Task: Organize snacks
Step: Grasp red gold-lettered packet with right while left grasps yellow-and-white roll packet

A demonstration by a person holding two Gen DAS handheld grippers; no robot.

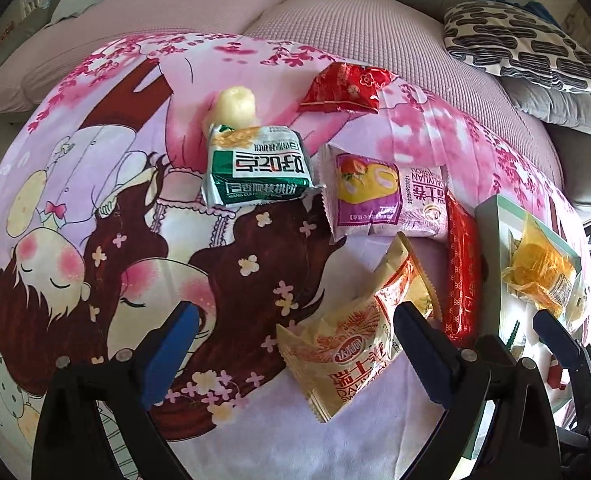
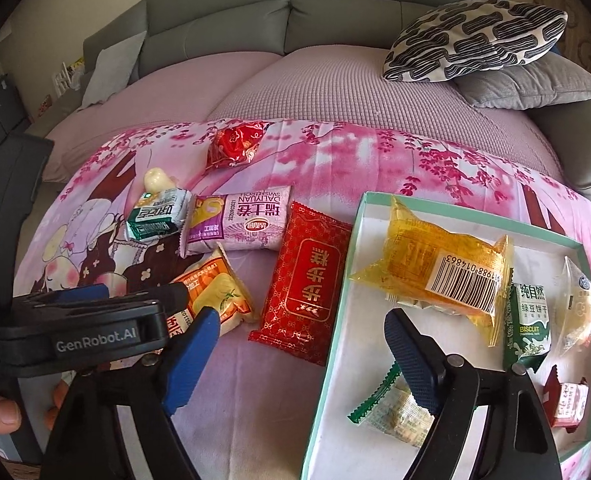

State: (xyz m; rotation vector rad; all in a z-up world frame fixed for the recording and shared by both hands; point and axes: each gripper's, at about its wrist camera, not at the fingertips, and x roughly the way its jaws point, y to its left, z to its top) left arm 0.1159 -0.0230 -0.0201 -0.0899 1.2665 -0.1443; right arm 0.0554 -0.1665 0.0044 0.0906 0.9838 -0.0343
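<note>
While left claw (image 1: 295,332) hangs spread over the yellow snack pack (image 1: 351,340), lower centre of frame, the pack looks light, crinkly, slippery; pinch its sealed edge. Right claw (image 2: 299,344) spread, empty.

a shallow box (image 2: 359,240) with a mint rim held a clear yellow packet (image 2: 435,268), a green biscuit pack (image 2: 529,328) and small sweets. beside it lay a flat red packet (image 2: 307,284), then gold (image 1: 351,344), purple (image 1: 379,196) and green-white (image 1: 259,168) packs.
</note>
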